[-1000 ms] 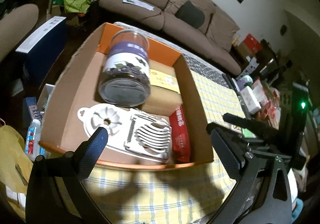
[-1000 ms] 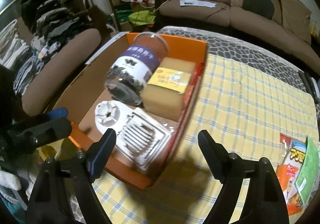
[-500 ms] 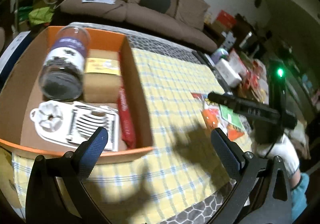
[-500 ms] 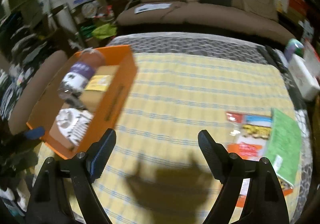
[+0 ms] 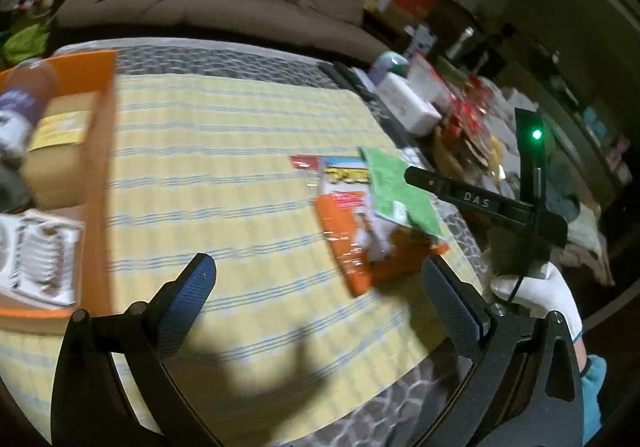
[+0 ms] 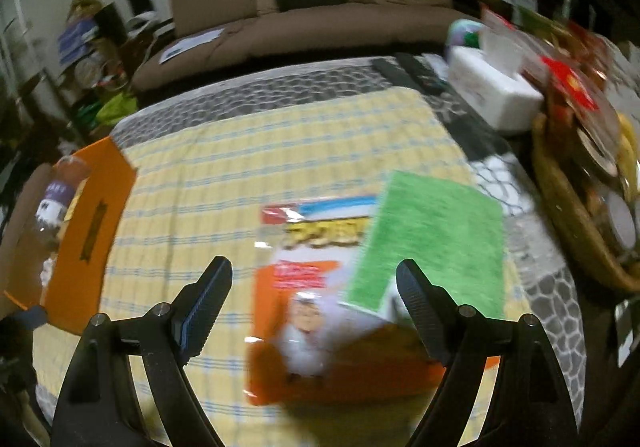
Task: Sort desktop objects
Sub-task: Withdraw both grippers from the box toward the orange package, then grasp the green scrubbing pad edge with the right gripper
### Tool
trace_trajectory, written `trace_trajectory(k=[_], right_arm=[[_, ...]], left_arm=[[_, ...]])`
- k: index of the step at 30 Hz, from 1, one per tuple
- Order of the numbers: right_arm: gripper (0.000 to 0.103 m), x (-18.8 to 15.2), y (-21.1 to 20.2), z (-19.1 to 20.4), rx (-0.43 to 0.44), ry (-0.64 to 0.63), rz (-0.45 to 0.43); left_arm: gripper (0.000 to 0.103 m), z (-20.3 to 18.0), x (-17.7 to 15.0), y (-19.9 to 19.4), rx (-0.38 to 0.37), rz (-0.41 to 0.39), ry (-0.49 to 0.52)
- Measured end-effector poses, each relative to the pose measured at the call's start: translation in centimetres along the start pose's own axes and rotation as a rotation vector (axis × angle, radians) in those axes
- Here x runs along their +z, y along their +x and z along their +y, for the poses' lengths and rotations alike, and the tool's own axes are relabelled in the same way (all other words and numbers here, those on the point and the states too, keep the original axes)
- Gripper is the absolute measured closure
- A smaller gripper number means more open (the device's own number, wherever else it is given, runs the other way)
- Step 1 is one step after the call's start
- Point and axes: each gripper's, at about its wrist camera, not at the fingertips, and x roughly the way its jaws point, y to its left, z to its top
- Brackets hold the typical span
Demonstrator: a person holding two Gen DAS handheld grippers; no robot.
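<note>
Swung both views rightwards since the earlier frame: orange cardboard box (image 5: 100,175), then centre-frame, now at far left edge in both cams; yellow checked cloth-covered surface (image 5: 224,175) fills the middle. Blurred throughout, so mid-sweep, prob.

Box contents, as far as blur allows: dark jar w/ purple label (image 5: 16,115), tan sponge block w/ yellow label (image 5: 60,151), white egg slicer (image 5: 40,259). Looks like sorted items already in.

Left on the open surface: flat orange-and-white snack packet (image 6: 316,311) w/ green scouring pad (image 6: 432,243) lying across its right side, overlapping. Both at right part of the cloth, well apart from box.

Left gripper (image 5: 320,303): jaws spread wide, nothing between. Right gripper (image 6: 316,307): jaws likewise wide apart, empty, hanging over the packet, not touching as far as can be told.

Key relation: in right wrist view packet sits directly betw. and just beyond the jaws, long axis running near-to-far, i.e. roughly along the pointing line; green pad off toward the right finger (image 6: 420,311), its near corner just beside it. In left wrist view same pair lies ahead and to the right, beside the right-hand finger (image 5: 452,303), w/ the other tool's black body (image 5: 480,203) and white-gloved hand (image 5: 540,295) beyond. So right hand clearly nearer and better lined up.

Judgement: next pick prob. pad or packet by right hand. Pad on top, so likely first. Risk: flat, thin things, hard to pinch off cloth; cloth could bunch.
</note>
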Motion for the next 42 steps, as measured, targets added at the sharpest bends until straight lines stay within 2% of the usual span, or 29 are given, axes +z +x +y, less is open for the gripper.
trace_trajectory(k=[8, 12, 15, 19, 26, 33, 36, 37, 39, 41, 42], right_arm=[[0.017, -1.5, -0.5, -7.6, -0.071, 0.108, 0.005], [0.017, -2.6, -0.1, -11.3, -0.073, 0.188, 0.022], [0.017, -3.4, 0.6, -13.2, -0.077, 0.221, 0.048], [0.022, -4.4, 1.3, -15.5, -0.018, 0.305, 0.084], [0.027, -5.3, 1.7, -17.5, 0.037, 0.4, 0.101], [0.033, -5.4, 2.6, -17.2, 0.098, 0.442, 0.111], [0.04, -5.2, 3.0, -16.4, 0.129, 0.436, 0.12], [0.042, -5.2, 3.1, -16.3, 0.148, 0.442, 0.121], [0.044, -5.1, 3.1, -15.8, 0.171, 0.446, 0.12], [0.048, -4.8, 3.0, -15.3, 0.177, 0.432, 0.115], [0.051, -4.8, 3.0, -15.1, 0.182, 0.429, 0.115]], left_arm=[[0.0, -5.5, 1.3, 7.2, -0.032, 0.081, 0.056], [0.0, -7.6, 2.1, 11.2, -0.047, 0.117, 0.071], [0.0, -8.8, 2.4, 14.0, -0.02, 0.145, 0.093], [0.0, -9.6, 2.5, 17.0, 0.016, 0.17, 0.125], [0.001, -10.2, 2.3, 19.3, 0.032, 0.183, 0.129], [0.004, -10.7, 2.1, 20.9, 0.05, 0.191, 0.155], [0.022, -11.2, 1.9, 21.2, 0.017, 0.202, 0.185], [0.033, -11.4, 1.8, 21.3, 0.01, 0.208, 0.2], [0.043, -11.7, 1.8, 21.3, 0.007, 0.213, 0.211], [0.061, -11.7, 1.9, 21.3, -0.004, 0.224, 0.207], [0.064, -11.6, 1.9, 21.3, -0.004, 0.227, 0.206]])
